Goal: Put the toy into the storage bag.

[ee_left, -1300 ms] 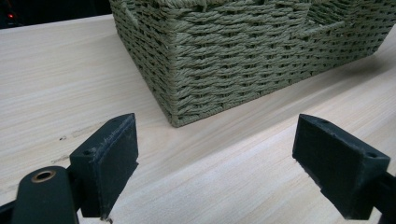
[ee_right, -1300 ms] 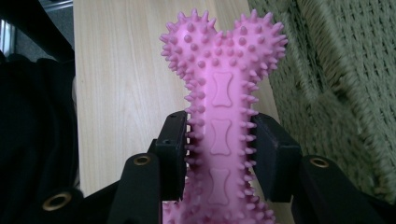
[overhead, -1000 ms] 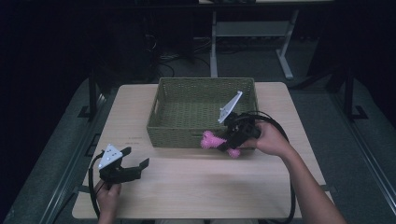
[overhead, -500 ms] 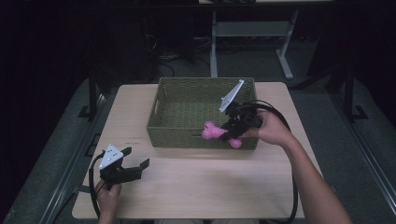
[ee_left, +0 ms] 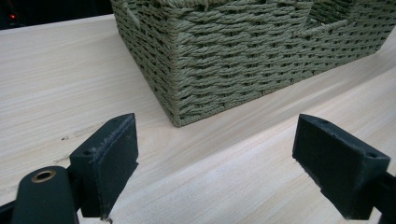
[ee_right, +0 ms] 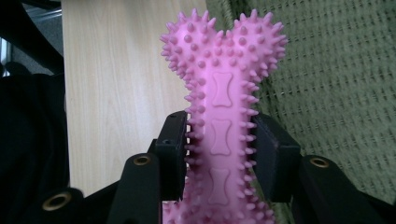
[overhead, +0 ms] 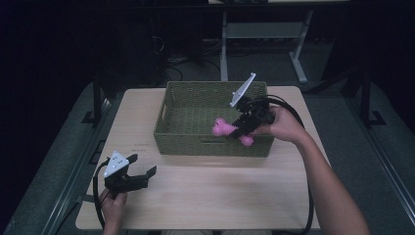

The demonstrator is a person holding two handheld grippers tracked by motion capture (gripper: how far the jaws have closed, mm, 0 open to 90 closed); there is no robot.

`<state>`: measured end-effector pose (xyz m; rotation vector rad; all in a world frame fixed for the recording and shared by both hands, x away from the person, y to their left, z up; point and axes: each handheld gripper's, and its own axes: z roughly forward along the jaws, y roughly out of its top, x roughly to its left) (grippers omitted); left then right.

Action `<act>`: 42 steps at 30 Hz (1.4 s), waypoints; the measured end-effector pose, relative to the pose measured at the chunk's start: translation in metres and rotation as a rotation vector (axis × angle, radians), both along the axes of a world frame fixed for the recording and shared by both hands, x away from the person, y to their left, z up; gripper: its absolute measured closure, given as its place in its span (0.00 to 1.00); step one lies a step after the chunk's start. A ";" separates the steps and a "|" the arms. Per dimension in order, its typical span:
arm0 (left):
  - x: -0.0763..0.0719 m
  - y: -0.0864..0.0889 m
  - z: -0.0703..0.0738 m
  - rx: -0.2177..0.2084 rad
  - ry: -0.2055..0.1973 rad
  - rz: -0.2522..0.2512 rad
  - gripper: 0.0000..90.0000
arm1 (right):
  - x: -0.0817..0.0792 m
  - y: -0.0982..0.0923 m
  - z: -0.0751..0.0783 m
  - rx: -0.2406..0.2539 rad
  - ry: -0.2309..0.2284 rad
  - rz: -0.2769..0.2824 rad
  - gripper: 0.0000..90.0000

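The room is dim: darkness swallows the floor around the table [overhead: 205,196], whose pale top catches soft overhead light. The high view looks grainy and slightly soft. Both gripper views are brighter and sharp on the basket [ee_left: 243,56] weave, while the near jaws blur a little. No glare anywhere.

I count one woven green basket [overhead: 186,134] on one wooden table [overhead: 215,191]. There is one pink spiky bone toy [ee_right: 222,107], a single piece with two knobby ends. I have two grippers, one in each of my two hands: my left gripper [overhead: 138,172] and my right gripper [overhead: 234,131]. Each gripper carries two black jaws, four in all, and trails one cable.
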<state>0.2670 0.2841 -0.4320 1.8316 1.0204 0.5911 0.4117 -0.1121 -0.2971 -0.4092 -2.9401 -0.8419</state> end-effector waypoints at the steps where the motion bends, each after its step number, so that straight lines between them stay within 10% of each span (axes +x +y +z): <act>1: 0.000 0.000 0.000 -0.002 -0.001 0.001 0.15 | 0.000 0.000 0.000 0.000 0.000 0.000 0.64; 42: 0.003 -0.001 0.000 0.004 0.005 0.001 0.15 | 0.070 0.009 -0.017 -0.022 0.069 -0.052 0.64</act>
